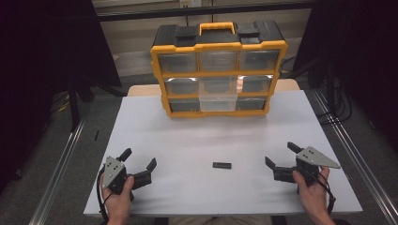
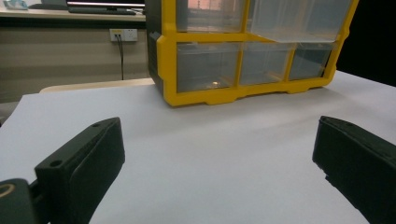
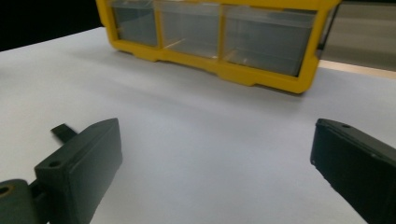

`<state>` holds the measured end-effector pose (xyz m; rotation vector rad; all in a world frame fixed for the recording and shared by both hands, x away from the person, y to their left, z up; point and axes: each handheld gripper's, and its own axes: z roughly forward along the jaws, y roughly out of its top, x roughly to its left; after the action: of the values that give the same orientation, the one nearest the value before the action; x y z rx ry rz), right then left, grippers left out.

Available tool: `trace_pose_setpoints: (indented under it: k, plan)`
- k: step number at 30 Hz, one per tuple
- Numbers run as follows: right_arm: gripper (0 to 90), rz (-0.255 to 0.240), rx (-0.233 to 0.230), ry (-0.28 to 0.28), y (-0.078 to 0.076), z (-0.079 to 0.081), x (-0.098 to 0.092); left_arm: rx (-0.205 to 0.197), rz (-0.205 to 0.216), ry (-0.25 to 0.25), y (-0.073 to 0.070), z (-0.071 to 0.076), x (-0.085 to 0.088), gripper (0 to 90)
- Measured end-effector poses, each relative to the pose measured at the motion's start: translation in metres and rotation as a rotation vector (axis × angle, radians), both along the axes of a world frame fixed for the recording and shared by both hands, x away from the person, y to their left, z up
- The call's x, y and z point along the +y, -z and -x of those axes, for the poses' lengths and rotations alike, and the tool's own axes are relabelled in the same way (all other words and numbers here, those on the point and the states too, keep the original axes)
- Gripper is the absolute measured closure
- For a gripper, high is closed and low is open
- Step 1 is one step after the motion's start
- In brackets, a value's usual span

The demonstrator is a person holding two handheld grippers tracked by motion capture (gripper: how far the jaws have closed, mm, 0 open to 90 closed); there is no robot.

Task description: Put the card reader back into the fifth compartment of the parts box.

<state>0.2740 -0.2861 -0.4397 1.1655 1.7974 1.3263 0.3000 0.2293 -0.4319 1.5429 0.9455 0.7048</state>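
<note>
Resting on tabletop [image 1: 187, 140] in high view: left tool [image 1: 139, 163] and right tool [image 1: 281, 154] both wide, empty; bar [image 1: 221, 165] between them, untouched. Left gripper view: organizer [image 2: 243, 56] ahead. Right gripper view: bar [image 3: 64, 131] just left. Nothing begun, by the look of it; pickup left.

Black two-jaw claws [image 1: 140, 159] [image 1: 279, 153], grey triangular top plates, trailing black cables.

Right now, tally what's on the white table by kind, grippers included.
Yellow-and-black plastic drawer cabinet: 1
Small flat black bar: 1
Hand-held black two-jaw grippers, left gripper and right gripper, both open: 2
Total: 4
</note>
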Motion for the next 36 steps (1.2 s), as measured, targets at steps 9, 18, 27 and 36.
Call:
trace_pose_setpoints:
  k: [9,18,27,36]
  plan:
    - [1.8,0.010,0.053,-0.087,0.004,-0.004,0.012,0.003,0.009,0.000,-0.001,-0.001,0.004,2.4]
    - [4.5,0.009,0.058,-0.140,-0.002,-0.009,0.041,-0.008,0.009,-0.002,-0.002,0.003,0.005,2.4]
    - [3.7,0.011,0.089,-0.205,-0.008,-0.022,0.051,0.002,0.004,-0.008,-0.001,0.003,0.005,2.4]
    - [3.7,0.045,0.168,-0.295,-0.016,-0.041,0.071,0.001,0.002,-0.002,-0.001,0.003,0.005,2.5]
